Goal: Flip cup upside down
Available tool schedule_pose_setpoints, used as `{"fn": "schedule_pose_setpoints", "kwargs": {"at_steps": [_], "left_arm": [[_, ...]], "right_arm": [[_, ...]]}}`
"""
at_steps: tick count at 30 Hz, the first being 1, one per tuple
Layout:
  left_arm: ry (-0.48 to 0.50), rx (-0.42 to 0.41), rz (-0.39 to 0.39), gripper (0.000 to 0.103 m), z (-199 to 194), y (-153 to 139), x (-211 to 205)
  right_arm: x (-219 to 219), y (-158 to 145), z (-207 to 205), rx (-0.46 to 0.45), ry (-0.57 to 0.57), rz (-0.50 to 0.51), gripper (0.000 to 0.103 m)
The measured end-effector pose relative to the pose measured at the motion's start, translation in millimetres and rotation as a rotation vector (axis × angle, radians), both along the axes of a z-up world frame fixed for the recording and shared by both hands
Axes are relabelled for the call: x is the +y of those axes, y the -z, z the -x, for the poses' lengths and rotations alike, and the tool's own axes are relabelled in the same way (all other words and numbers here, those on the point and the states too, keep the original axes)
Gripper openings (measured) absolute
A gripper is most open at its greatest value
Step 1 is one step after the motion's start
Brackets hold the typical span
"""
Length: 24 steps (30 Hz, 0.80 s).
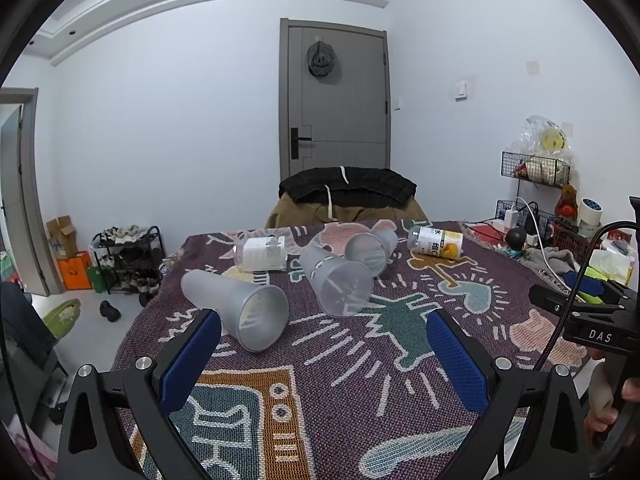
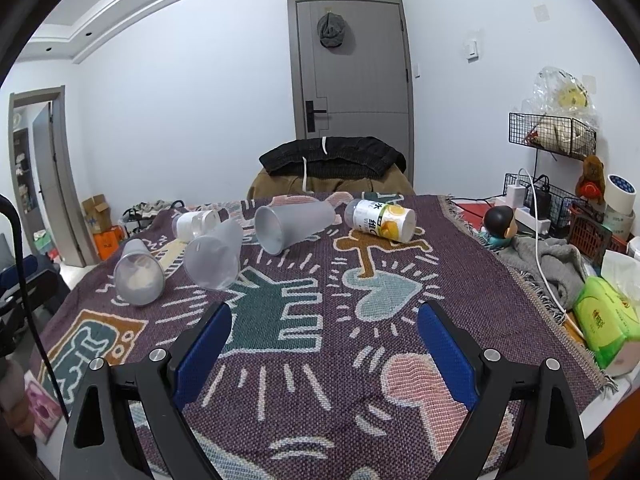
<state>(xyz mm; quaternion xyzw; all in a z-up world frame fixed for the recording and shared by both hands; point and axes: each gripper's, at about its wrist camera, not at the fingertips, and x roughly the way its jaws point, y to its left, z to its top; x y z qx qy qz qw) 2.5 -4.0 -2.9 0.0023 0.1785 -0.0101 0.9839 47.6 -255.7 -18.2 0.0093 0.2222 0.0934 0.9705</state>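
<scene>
Left wrist view, left to right: frosted grey plastic cup (image 1: 240,312) lying sideways at centre-left, mouth toward camera, just beyond the wide, empty left gripper (image 1: 324,344). Right gripper (image 2: 324,336), equally wide, sits farther away.

Three cups (image 1: 240,312) lie on the cloth (image 1: 360,380), bottles (image 1: 436,242) behind.

from my left gripper (image 1: 324,346), cloth (image 1: 360,392) lies bare at 12 until three tipped cups: near cup (image 1: 240,312) at 11, two touching (image 1: 340,284) behind.
</scene>
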Motion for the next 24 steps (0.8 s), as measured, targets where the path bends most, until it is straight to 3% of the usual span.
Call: {"fn": "schedule_pose_setpoints", "kwargs": {"at_steps": [24], "left_arm": [[0.005, -0.001, -0.003, 0.103, 2.3, 1.1, -2.1]], "right_arm": [[-4.0, 1.8, -0.9, 0.008, 0.003, 0.001, 0.094]]}}
